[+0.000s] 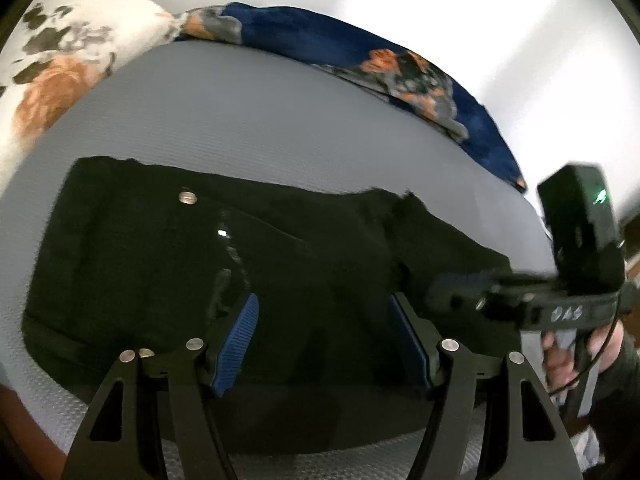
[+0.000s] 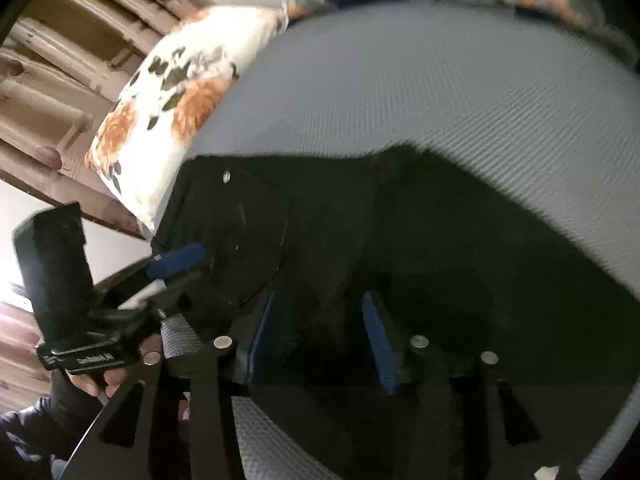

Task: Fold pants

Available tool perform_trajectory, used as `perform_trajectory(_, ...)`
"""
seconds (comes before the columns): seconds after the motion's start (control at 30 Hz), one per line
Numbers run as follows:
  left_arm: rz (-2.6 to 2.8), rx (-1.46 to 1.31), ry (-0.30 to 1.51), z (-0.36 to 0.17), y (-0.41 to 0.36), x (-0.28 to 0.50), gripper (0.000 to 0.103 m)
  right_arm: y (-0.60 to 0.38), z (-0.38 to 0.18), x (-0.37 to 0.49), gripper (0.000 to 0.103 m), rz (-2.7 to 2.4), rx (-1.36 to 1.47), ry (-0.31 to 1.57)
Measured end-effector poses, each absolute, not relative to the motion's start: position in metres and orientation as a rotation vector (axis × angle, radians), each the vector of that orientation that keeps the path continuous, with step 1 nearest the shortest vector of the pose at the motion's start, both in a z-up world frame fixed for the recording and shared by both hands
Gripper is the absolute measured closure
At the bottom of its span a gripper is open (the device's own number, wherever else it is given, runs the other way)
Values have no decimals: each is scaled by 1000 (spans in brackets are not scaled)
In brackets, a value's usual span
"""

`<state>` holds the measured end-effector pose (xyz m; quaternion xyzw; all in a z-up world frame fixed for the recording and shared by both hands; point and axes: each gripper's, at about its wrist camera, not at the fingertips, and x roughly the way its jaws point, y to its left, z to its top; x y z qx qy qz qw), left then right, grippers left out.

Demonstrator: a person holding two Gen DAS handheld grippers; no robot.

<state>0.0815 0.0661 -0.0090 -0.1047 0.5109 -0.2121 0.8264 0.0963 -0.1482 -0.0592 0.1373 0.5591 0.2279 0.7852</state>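
Black pants (image 1: pixel 192 264) spread flat on the grey textured mattress (image 1: pixel 248 120), waistband end to the left, silver button (image 1: pixel 188 197) showing near the far edge, zip glinting just below it. Legs doubled over to the right, frayed dark hem (image 1: pixel 404 200) lying at the far right of the heap. Curved pocket seam (image 2: pixel 276 256) plain in the right wrist view.

Left gripper (image 1: pixel 324 336) poised over the near part of the pants, jaws standing well apart, blue ribbed pads (image 1: pixel 236 344) facing each other with only loose black cloth below them. Nothing pinched there, as far as can be seen.

Right gripper (image 2: pixel 316 340) low over the dark fabric too, jaws parted about halfway, blue pads (image 2: pixel 380 344) clear of each other. No fold visibly clamped between them, though blur and darkness make the cloth hard to read. Same gripper streaked with blur at the right edge of the left wrist view, a hand (image 1: pixel 568 356) wrapped round its grip.

Further out: white pillow (image 2: pixel 168 120) with orange flowers and dark leaves at the far left, touching the waistband corner. Navy floral blanket (image 1: pixel 400 68) bunched along the far edge of the mattress. Brown wooden headboard (image 2: pixel 60 92) behind the pillow, pale wall (image 1: pixel 440 8) beyond.
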Motion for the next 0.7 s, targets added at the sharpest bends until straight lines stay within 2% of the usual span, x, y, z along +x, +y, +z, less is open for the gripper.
perform_trajectory(0.07, -494, -225, 1101, -11, 57, 78, 36, -167, -48, 92, 58, 455, 305, 1176)
perform_trajectory(0.13, -534, -226, 1125, -15, 46, 76, 37, -189, -41, 87, 50, 396, 318, 1152)
perform_trajectory(0.43, -647, -232, 1269, -46, 1, 86, 44, -254, -57, 55, 50, 265, 435, 1168)
perform_trajectory(0.53, -647, -262, 1308, -55, -5, 95, 49, -259, -64, 51, 50, 252, 465, 1169)
perform_trajectory(0.63, -667, -300, 1361, -66, -12, 104, 63, -262, -67, 51, 50, 248, 486, 1165)
perform_trajectory(0.7, -676, -312, 1384, -73, -18, 107, 65, -265, -68, 51, 50, 251, 497, 1161)
